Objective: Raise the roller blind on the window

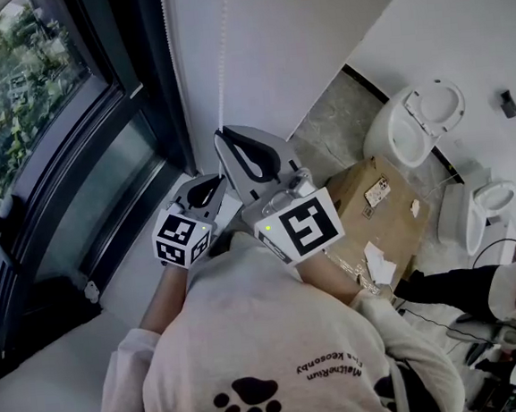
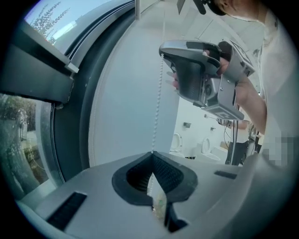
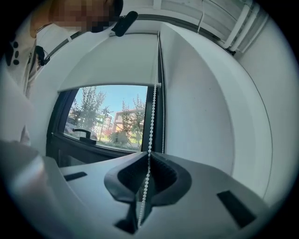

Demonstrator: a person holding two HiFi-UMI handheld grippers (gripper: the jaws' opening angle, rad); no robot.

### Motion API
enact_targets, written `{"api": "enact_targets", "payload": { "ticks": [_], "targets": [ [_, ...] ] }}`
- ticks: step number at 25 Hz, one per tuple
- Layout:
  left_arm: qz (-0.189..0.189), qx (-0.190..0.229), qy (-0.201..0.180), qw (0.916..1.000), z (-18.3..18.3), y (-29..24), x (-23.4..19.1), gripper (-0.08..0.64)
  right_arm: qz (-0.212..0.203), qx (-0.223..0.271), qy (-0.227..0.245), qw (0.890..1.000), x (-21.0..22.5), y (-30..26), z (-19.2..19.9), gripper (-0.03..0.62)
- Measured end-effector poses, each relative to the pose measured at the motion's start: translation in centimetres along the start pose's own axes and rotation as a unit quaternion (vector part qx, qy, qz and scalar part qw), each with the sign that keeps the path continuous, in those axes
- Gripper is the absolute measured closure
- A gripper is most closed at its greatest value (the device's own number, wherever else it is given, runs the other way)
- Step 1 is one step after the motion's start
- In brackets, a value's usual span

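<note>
Right gripper [image 1: 223,132] above left gripper [image 1: 221,179] — both point roughly level, fingers clamped on the bead chain [image 3: 150,126].

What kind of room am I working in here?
Probably a storage or test room rather than a working bathroom: a toilet and a second toilet stand by a cardboard box, near a large window with a roller blind and bead chain.
</note>
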State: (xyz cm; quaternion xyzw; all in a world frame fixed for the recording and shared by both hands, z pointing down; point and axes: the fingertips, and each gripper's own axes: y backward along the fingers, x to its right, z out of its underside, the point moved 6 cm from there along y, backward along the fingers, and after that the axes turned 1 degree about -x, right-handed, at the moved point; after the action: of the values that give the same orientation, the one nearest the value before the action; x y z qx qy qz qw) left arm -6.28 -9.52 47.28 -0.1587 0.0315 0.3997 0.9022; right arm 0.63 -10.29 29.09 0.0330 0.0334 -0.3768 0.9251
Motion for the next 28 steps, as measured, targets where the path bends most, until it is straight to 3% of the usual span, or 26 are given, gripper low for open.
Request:
{"api": "enact_targets", "payload": {
  "ticks": [6,17,28],
  "targets": [
    [-0.002,0.007,-0.010,0.9999,0.5,-0.2,0.1,0.552,0.005,0.009,0.013,1.000,-0.4,0.1,0.6,0.572],
    [-0.017,-0.042,-0.009,0.9990,4.9,-0.7,-1.0,0.552,-0.003,-0.021,0.002,1.000,-1.1,-0.1,5.1,0.572],
    [-0.032,-0.046,-0.008,0.9984,7.5,-0.8,-1.6,0.552,-0.010,-0.031,-0.002,0.999,-1.5,-0.4,7.7,0.572]
  ]
}}
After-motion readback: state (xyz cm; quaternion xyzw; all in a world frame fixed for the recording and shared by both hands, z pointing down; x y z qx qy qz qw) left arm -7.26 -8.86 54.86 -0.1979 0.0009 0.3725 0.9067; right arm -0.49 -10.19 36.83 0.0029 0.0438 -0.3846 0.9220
